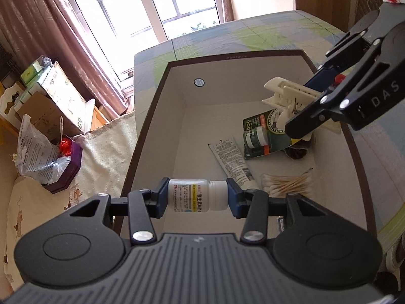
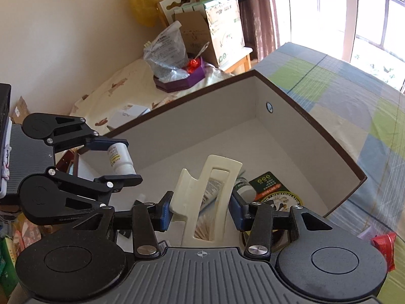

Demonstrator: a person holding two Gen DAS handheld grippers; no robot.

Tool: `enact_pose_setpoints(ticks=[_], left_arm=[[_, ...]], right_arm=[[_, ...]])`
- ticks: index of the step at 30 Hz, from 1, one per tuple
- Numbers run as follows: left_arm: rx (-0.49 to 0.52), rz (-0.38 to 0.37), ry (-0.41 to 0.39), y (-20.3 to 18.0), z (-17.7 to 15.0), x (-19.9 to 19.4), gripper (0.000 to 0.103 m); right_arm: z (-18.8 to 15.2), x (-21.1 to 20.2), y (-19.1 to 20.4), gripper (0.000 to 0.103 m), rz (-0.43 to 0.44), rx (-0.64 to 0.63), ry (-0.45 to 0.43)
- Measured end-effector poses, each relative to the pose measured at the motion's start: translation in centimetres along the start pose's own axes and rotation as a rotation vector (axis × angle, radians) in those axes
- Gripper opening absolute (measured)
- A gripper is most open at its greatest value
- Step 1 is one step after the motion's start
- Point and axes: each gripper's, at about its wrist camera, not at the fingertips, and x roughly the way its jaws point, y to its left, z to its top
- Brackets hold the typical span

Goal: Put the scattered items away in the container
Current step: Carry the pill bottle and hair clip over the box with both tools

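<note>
Left hand-held gripper [image 1: 197, 195] clamps a white pill bottle [image 1: 196, 195] end to end; right hand-held gripper [image 2: 200, 209] grips a cream hair clip [image 2: 210, 197].
Both hang over the open box [image 1: 162, 116], where a tube [image 1: 233, 162], cotton swabs [image 1: 287, 183] and a green packet [image 1: 265, 134] lie.

White pill bottle [image 1: 196, 194] – sideways above box [image 1: 152, 106]

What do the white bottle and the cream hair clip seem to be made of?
White bottle: probably plastic, opaque and slightly glossy, with a printed paper-like label. Cream hair clip: looks like moulded plastic, matte ivory, with smooth cut-out slots.
</note>
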Motion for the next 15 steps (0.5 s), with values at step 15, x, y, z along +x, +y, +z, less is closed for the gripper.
enact_pose_setpoints(ticks=[15], left_arm=[[0.041, -0.019, 0.119, 0.2, 0.1, 5.2, 0.042]], right_arm=[[0.2, 3.4, -2.3, 0.049, -0.052, -0.048, 0.087]])
